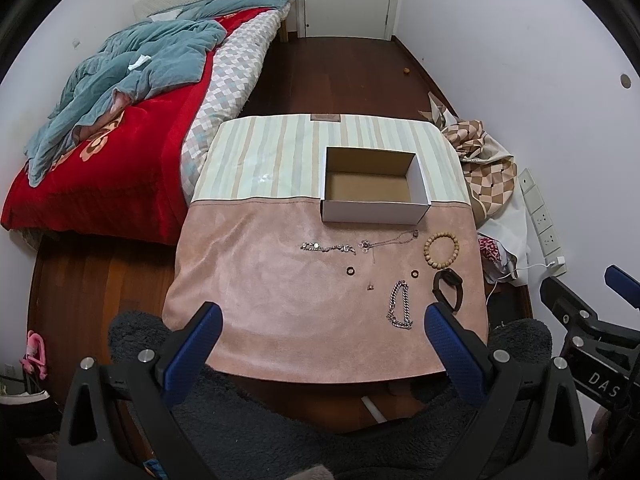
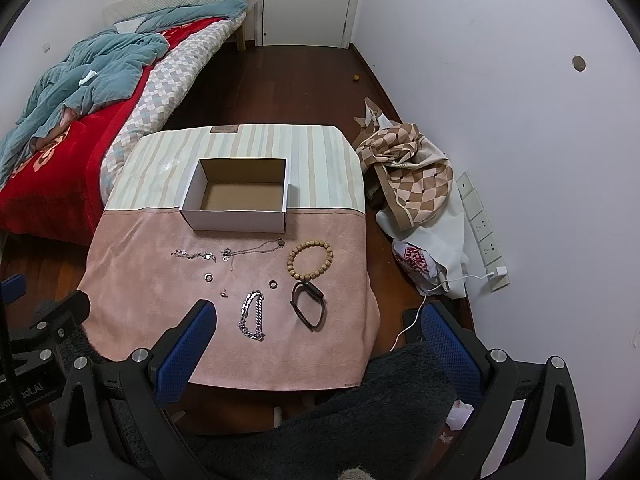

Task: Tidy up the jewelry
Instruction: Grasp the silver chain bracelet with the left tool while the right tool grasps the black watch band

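Jewelry lies loose mid-frame on the pink surface [image 1: 248, 288], in front of the empty box [image 1: 374, 184]; left hand-held gripper [image 1: 324, 320] spread, empty. Right view: right hand-held gripper [image 2: 318, 322] spread; suggest pinching chain bracelet [image 2: 252, 316] squarely at mid-length.

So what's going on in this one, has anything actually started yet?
Not yet. A person holds the left gripper and the right gripper, both open and empty, above the near edge of a small table with a pink cloth. The jewelry lies untouched on the cloth: a wooden bead bracelet, a black band, a silver chain bracelet, two thinner chains and two small rings. The open white cardboard box behind them is empty.
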Available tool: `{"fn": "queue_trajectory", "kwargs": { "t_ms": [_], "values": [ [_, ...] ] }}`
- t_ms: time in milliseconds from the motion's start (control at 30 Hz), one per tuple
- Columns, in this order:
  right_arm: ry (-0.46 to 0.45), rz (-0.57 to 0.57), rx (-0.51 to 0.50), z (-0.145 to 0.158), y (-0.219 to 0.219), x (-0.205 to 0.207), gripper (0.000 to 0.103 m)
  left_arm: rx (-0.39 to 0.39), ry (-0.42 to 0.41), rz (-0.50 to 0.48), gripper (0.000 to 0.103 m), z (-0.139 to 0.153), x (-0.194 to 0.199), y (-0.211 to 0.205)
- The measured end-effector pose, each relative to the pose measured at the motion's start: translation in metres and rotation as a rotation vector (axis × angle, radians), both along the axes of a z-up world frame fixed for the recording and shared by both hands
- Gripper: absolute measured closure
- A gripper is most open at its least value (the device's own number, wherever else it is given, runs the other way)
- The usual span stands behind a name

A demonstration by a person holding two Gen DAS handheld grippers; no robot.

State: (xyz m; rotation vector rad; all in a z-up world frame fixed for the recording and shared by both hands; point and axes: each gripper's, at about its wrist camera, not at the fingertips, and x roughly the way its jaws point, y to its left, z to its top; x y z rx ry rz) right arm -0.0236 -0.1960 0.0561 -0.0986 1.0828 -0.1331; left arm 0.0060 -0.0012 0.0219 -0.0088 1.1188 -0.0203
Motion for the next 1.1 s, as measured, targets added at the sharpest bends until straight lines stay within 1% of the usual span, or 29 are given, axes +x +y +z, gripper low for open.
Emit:
{"fn": "queue_trajectory", "kwargs": {
  "t_ms": [67, 167, 267, 300, 367, 467, 567, 633, 667, 700, 733, 800, 867, 900, 933, 967, 1000, 1033, 1067, 1100],
  "values": [
    [-0.005, 0.001, 0.003, -0.002, -0.001, 0.003, 0.000, 0.023, -0.038, 0.004, 0.000, -0.002, 0.008, 0.001],
    [-0.006, -0.024, 0.010, -0.010, -0.014, 0.014, 0.000, 0.051, -0.068, 0.024, 0.000, -0.013, 0.025, 0.004],
    [0.026, -0.064, 0.018, -0.031, -0.030, 0.032, 0.000, 0.071, -0.052, 0.041, 0.000, -0.038, 0.043, 0.005],
    [0.038, -0.075, 0.024, -0.041, -0.036, 0.039, 0.000, 0.082, -0.041, 0.044, 0.000, -0.046, 0.046, 0.006],
    [0.061, -0.101, 0.027, -0.065, -0.046, 0.051, 0.000, 0.093, -0.011, 0.036, 0.000, -0.071, 0.060, 0.001],
    [0.134, -0.134, 0.045, -0.110, -0.063, 0.069, 0.000, 0.101, 0.045, 0.023, 0.000, -0.106, 0.072, -0.006],
    [0.185, -0.141, 0.059, -0.154, -0.074, 0.080, 0.001, 0.122, 0.113, -0.006, 0.000, -0.152, 0.083, -0.019],
    [0.223, -0.146, 0.082, -0.183, -0.080, 0.082, 0.004, 0.131, 0.146, -0.019, 0.000, -0.173, 0.086, -0.026],
    [0.244, -0.145, 0.097, -0.198, -0.082, 0.084, 0.009, 0.132, 0.170, -0.032, 0.000, -0.186, 0.087, -0.031],
    [0.260, -0.139, 0.106, -0.212, -0.083, 0.084, 0.013, 0.127, 0.180, -0.041, 0.000, -0.193, 0.087, -0.034],
    [0.267, -0.137, 0.108, -0.222, -0.083, 0.084, 0.015, 0.131, 0.195, -0.050, 0.000, -0.203, 0.086, -0.039],
    [0.279, -0.134, 0.112, -0.243, -0.083, 0.084, 0.021, 0.126, 0.212, -0.066, 0.001, -0.216, 0.086, -0.046],
    [0.279, -0.123, 0.126, -0.256, -0.083, 0.083, 0.023, 0.118, 0.230, -0.077, 0.001, -0.227, 0.084, -0.052],
    [0.279, -0.117, 0.135, -0.262, -0.082, 0.084, 0.027, 0.109, 0.236, -0.085, 0.001, -0.231, 0.083, -0.055],
    [0.280, -0.109, 0.144, -0.266, -0.081, 0.083, 0.029, 0.098, 0.240, -0.095, 0.002, -0.235, 0.081, -0.059],
    [0.278, -0.098, 0.153, -0.270, -0.080, 0.084, 0.035, 0.092, 0.241, -0.106, 0.005, -0.238, 0.079, -0.063],
    [0.273, -0.085, 0.155, -0.274, -0.078, 0.084, 0.040, 0.086, 0.245, -0.115, 0.011, -0.240, 0.078, -0.065],
    [0.274, -0.076, 0.156, -0.277, -0.077, 0.084, 0.044, 0.075, 0.256, -0.129, 0.017, -0.243, 0.076, -0.069],
    [0.269, -0.067, 0.144, -0.279, -0.075, 0.084, 0.049, 0.067, 0.265, -0.142, 0.021, -0.246, 0.075, -0.072],
    [0.254, -0.051, 0.134, -0.279, -0.072, 0.083, 0.056, 0.063, 0.272, -0.151, 0.027, -0.247, 0.075, -0.077]
  ]
}}
